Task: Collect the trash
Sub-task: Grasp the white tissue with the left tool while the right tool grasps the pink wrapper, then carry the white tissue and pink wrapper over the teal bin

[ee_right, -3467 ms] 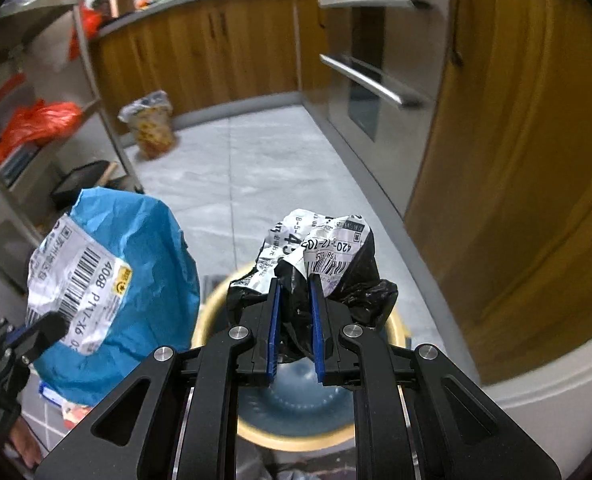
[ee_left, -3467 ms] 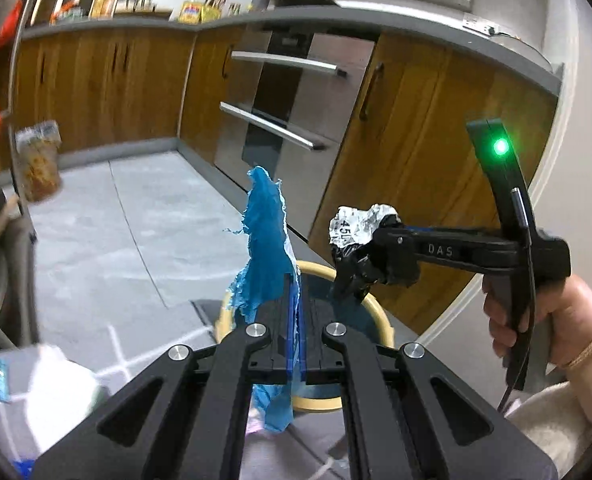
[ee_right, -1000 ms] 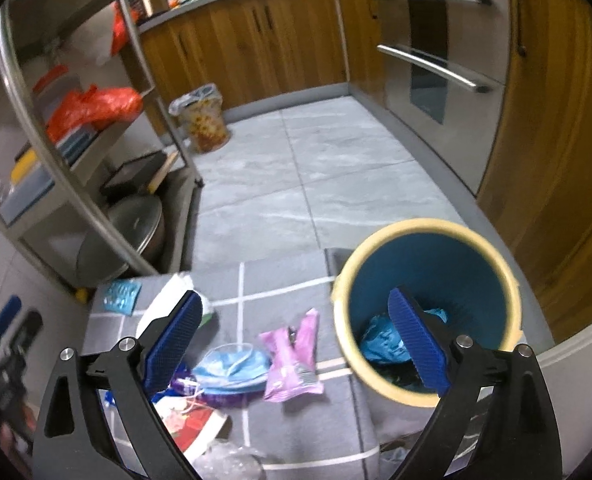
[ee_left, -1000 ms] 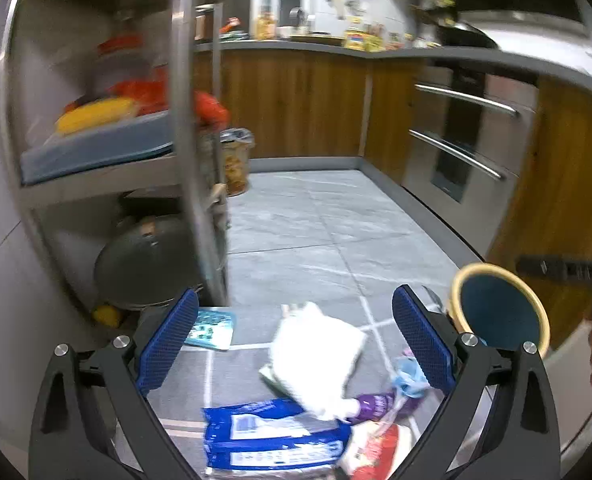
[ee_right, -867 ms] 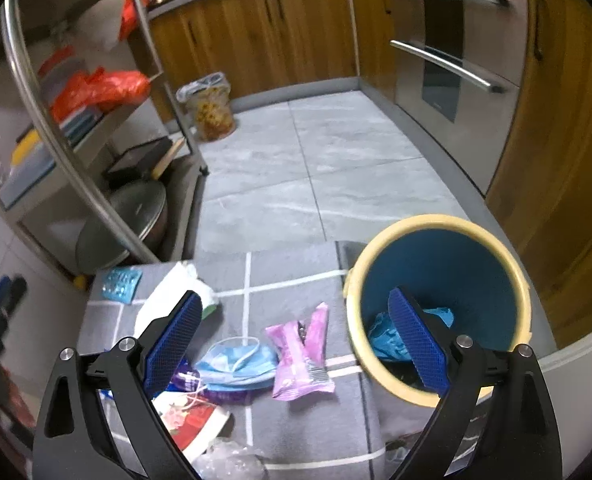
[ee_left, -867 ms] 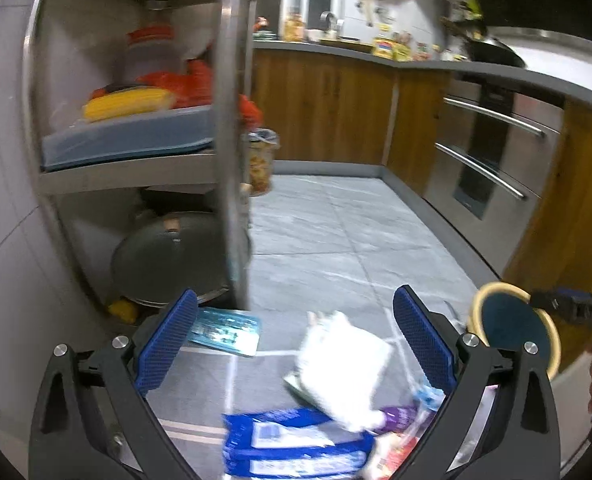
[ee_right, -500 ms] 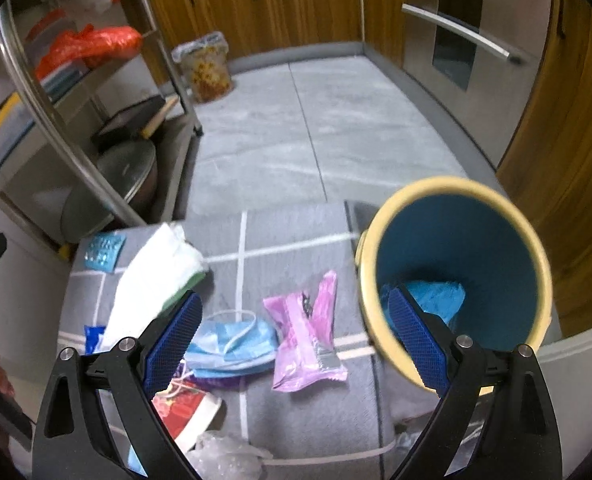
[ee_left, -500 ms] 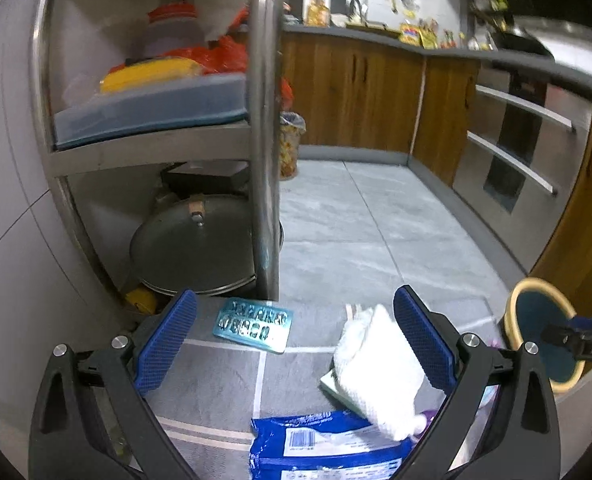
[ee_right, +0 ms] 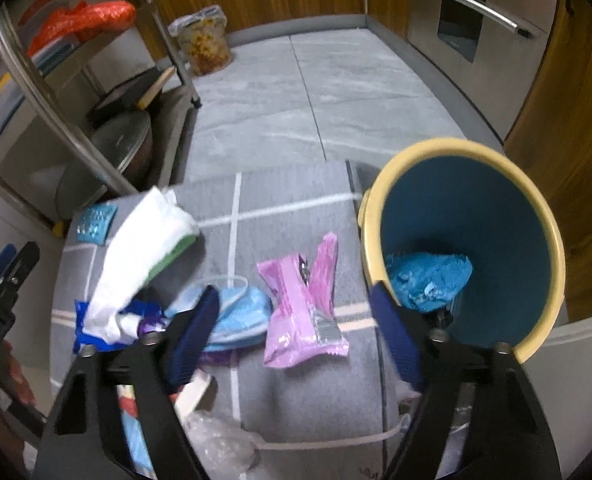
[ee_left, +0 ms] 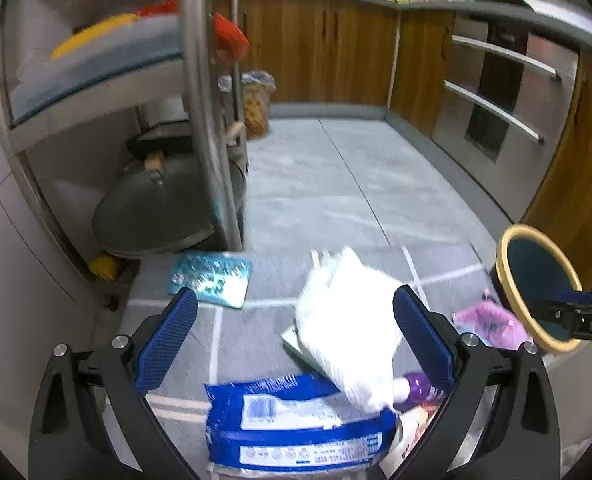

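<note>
Pink wrapper (ee_right: 302,308) flat on mat, long axis toward shelf, both tools spread.

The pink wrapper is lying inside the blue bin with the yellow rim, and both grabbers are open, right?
Not quite. The pink wrapper lies on the grey mat, just beside the blue bin, not in it. The right wrist view shows this; the thing inside the bin is a crumpled blue bag. The rest is right: the left gripper and right gripper are both open.
</note>
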`<state>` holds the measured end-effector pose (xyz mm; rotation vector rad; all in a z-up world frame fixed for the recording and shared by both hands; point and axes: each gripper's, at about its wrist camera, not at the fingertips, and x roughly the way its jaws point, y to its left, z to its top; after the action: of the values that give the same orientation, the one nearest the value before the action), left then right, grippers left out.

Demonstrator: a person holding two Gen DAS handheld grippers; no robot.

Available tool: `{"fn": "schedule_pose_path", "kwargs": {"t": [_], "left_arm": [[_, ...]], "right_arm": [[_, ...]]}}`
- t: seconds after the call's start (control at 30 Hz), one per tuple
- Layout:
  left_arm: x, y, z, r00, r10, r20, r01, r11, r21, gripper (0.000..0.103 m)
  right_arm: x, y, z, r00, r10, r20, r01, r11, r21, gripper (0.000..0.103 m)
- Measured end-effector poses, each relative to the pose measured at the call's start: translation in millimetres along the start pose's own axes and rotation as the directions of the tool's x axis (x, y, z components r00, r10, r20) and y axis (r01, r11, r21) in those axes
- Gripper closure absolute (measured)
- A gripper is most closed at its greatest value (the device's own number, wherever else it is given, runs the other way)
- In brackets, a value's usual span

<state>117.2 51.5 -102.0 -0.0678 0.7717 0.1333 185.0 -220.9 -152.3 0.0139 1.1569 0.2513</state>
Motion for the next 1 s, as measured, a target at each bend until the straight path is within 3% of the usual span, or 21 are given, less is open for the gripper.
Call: {"fn": "schedule_pose_path", "kwargs": {"t": [0.13, 0.27, 0.37, 0.53, 0.63, 0.67, 0.73, 0.8, 1.0], "left_arm": [[14.3, -2.6, -9.7, 0.997, -0.019, -0.071, 0.019, 1.0, 0.002, 0.014], [27.1, -3.6, -18.3, 0.989, -0.064, -0.135, 0.061, 0.998, -0.028, 0.021], [33.5, -7.0, -23.1, 0.979, -0.112, -0.169, 0.106, 0.993, -0.046, 0.03], [47.2, -15.1, -32.3, 0.963, -0.129, -0.235, 0.127, 0.992, -0.027, 0.048], [54.6, -14.5, -37.5, 0.953, -0.131, -0.272, 0.126, 0.991, -0.038, 0.053], [56.6, -14.2, -38.8, 0.949, -0.139, -0.282, 0.132, 0.99, -0.043, 0.058], [60.0, -13.7, -40.8, 0.941, -0.154, -0.301, 0.145, 0.988, -0.049, 0.081], [60.2, -14.8, -40.4, 0.94, -0.158, -0.302, 0.153, 0.987, -0.041, 0.091], [55.5, -22.2, -38.0, 0.944, -0.15, -0.293, 0.153, 0.988, -0.013, 0.099]], "right_arm": [[7.1, 0.8, -4.9, 0.999, -0.011, -0.03, 0.01, 0.999, -0.034, 0.055], [18.3, 1.6, -7.8, 0.999, -0.018, -0.047, 0.015, 0.998, -0.068, 0.063], [26.9, 2.6, -9.5, 0.998, -0.001, -0.07, -0.005, 0.997, -0.082, 0.066], [39.1, 7.7, -13.0, 0.994, -0.003, -0.107, -0.008, 0.994, -0.106, 0.072], [41.4, 8.8, -13.5, 0.994, -0.003, -0.111, -0.009, 0.994, -0.105, 0.076], [41.1, 9.1, -12.9, 0.994, -0.002, -0.108, -0.01, 0.994, -0.108, 0.076], [41.1, 9.3, -11.8, 0.995, -0.004, -0.104, -0.008, 0.993, -0.114, 0.078], [39.6, 8.8, -10.4, 0.995, 0.003, -0.1, -0.014, 0.994, -0.105, 0.078], [28.7, 5.9, -5.0, 0.998, 0.012, -0.066, -0.018, 0.995, -0.098, 0.08]]}}
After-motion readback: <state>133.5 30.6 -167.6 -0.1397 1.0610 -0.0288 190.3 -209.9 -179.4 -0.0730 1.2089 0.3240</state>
